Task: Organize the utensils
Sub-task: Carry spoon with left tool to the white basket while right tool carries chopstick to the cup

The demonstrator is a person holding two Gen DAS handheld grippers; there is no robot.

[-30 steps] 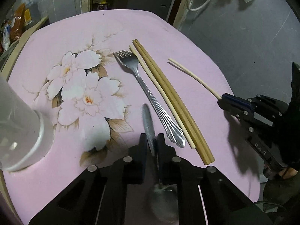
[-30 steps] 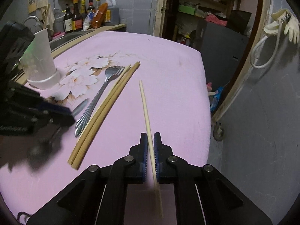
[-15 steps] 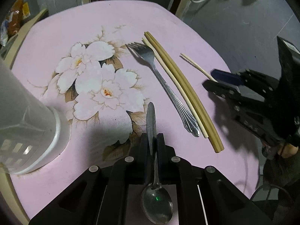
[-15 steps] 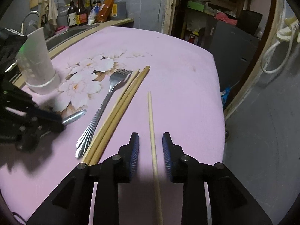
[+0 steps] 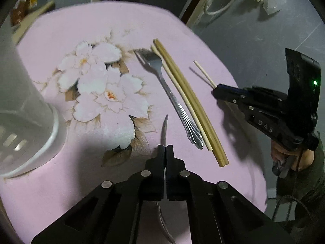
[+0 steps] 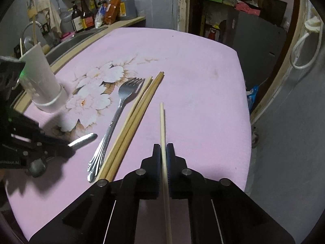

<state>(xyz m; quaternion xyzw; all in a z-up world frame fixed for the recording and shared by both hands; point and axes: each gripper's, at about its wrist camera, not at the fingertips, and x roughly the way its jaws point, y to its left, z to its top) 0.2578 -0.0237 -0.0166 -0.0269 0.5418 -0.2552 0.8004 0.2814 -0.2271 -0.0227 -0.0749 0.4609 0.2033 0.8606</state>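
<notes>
- My left gripper [image 5: 165, 149] is clamped tight on the spoon [image 5: 164, 130]; its handle sticks out ahead of the fingers, off the cloth [image 5: 81, 183], and the bowl hangs back under the gripper.
- My right gripper [image 6: 162, 148] is closed around a single pale chopstick [image 6: 162, 122] that points forward; in the left view its far end casts a shadow apart from it on the cloth.
- The fork [image 6: 119, 109] lies on the cloth, with three chopsticks [image 6: 138, 109] just beside it on its right, roughly parallel.
- The white holder [image 6: 43, 81] stands upright at the cloth's left edge, well apart from the fork.
</notes>
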